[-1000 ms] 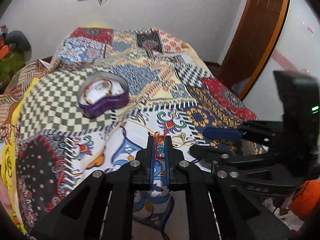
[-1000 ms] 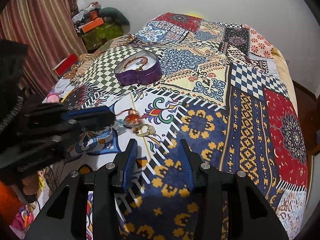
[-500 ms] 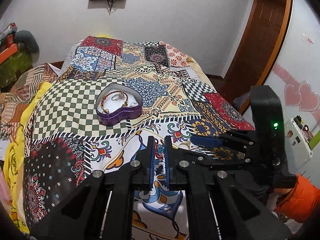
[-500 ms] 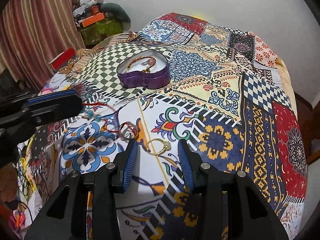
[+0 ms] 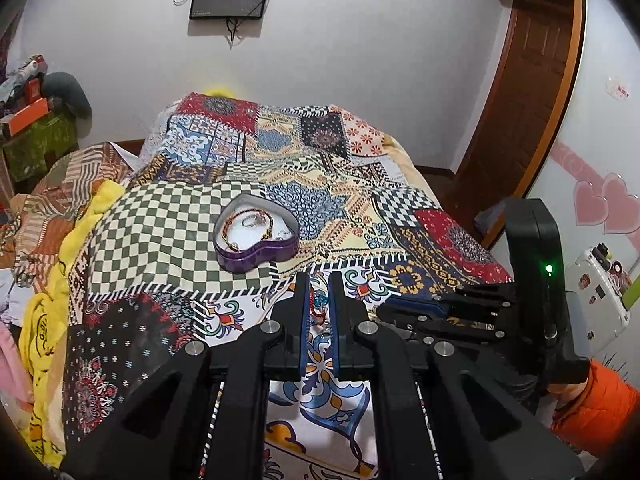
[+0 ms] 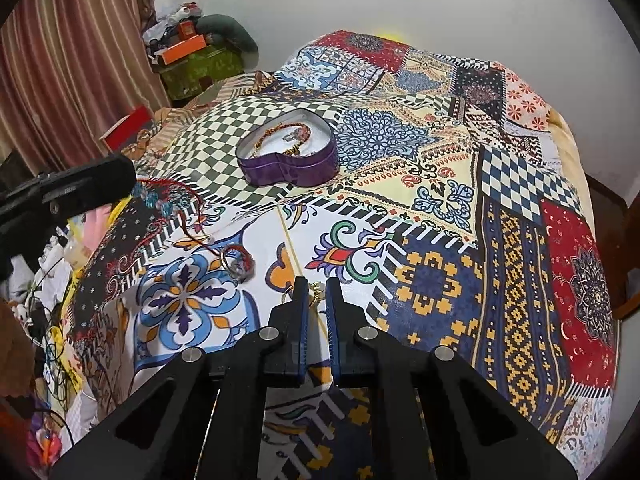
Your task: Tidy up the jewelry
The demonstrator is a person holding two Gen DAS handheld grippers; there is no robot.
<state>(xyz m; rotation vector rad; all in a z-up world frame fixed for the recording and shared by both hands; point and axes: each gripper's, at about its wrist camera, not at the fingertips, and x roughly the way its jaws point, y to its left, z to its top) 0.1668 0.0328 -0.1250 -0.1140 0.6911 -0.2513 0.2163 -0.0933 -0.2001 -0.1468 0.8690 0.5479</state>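
A purple heart-shaped tin [image 5: 256,254] [image 6: 290,166] sits on the patchwork bedspread and holds a beaded bracelet [image 5: 230,226] and small pieces. My left gripper [image 5: 319,292] is shut on a red cord necklace [image 5: 318,306] with blue-green beads, lifted above the spread; the cord [image 6: 188,208] trails down to a silver ring [image 6: 236,262]. My right gripper [image 6: 317,292] is shut on a gold ring [image 6: 316,294] low over the spread, in front of the tin.
The bedspread [image 6: 440,208] covers the whole bed. A cluttered green stand [image 6: 200,68] and curtain [image 6: 68,64] are at the left. A wooden door [image 5: 528,100] stands at the right. Cables and clutter [image 6: 44,340] hang off the bed's left edge.
My left gripper rose and pulled back with the necklace, dragging the silver ring left. My right gripper moved forward and closed on the gold ring.
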